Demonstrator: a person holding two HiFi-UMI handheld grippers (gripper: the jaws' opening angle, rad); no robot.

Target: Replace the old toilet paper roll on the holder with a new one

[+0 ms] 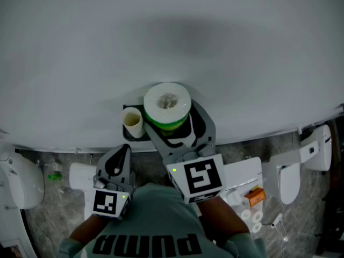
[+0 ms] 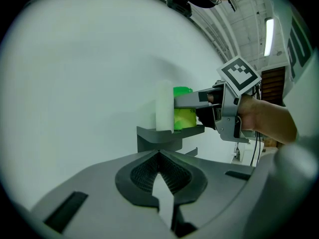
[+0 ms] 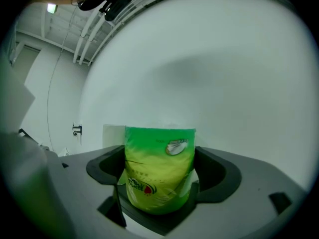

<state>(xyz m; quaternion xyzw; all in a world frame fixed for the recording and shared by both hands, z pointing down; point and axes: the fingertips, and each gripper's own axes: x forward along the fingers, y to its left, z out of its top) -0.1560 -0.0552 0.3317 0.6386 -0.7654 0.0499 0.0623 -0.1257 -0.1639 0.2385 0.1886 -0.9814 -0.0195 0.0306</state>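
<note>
A new toilet paper roll (image 1: pixel 167 102) in a green wrapper (image 3: pixel 158 168) stands upright on the dark grey wall holder (image 1: pixel 200 117). My right gripper (image 1: pixel 174 123) reaches level to it, its jaws spread on either side of the roll with dark gaps showing beside the wrapper. The old roll, a small cream tube (image 1: pixel 132 121), stands on the holder's left end, just left of the new roll. It shows as a white column (image 2: pixel 164 106) in the left gripper view. My left gripper (image 1: pixel 124 150) hangs below the holder, shut and empty, its jaw tips (image 2: pixel 159 156) meeting under the shelf (image 2: pixel 167 133).
The plain grey-white wall (image 1: pixel 172 36) fills the upper view. On the floor below stand white toilets (image 1: pixel 21 181) (image 1: pixel 317 147), a white box (image 1: pixel 80 175), an orange packet (image 1: pixel 257 195) and small white rolls (image 1: pixel 250 217).
</note>
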